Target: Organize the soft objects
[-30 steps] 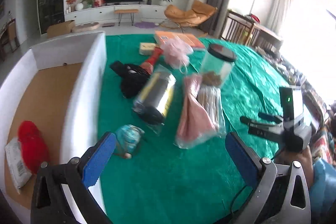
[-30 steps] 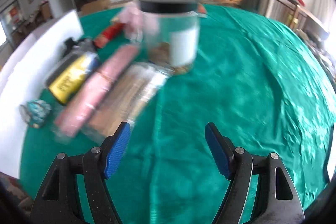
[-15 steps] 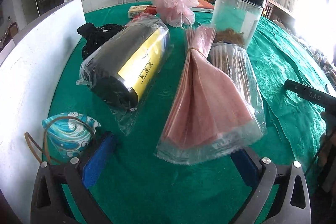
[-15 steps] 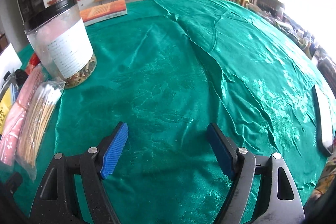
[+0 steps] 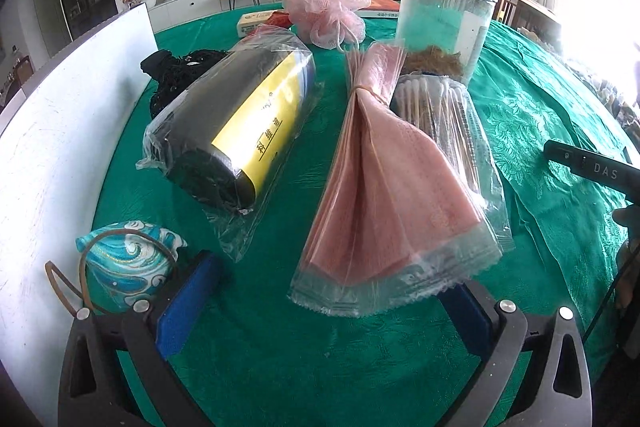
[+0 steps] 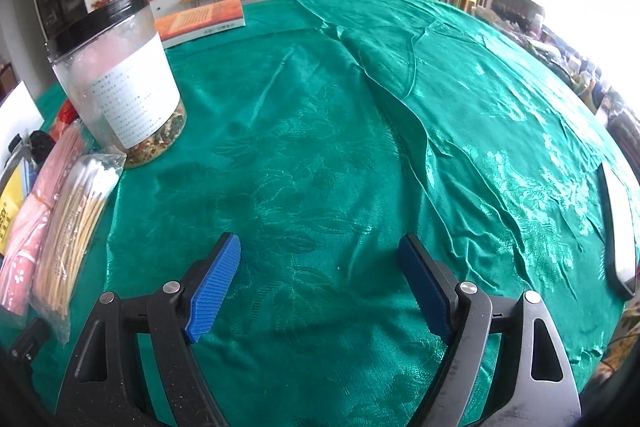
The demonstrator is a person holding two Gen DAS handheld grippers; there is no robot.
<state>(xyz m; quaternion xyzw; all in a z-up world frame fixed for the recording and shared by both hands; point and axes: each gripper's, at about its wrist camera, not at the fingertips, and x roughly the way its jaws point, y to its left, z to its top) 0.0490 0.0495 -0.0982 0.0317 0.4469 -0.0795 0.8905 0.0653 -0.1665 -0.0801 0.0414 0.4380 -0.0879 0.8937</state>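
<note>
Jaws wide around pink packet (image 5: 384, 195)

A table covered in a shiny green cloth (image 5: 280, 367) fills both views. On it lie a bagged black-and-yellow roll (image 5: 236, 123), a pink packet (image 5: 384, 195), bagged cotton swabs (image 6: 76, 211), a clear jar (image 6: 120, 83), a pink mesh puff (image 5: 332, 11) and a blue patterned pouch (image 5: 124, 267) at lower left.
</note>
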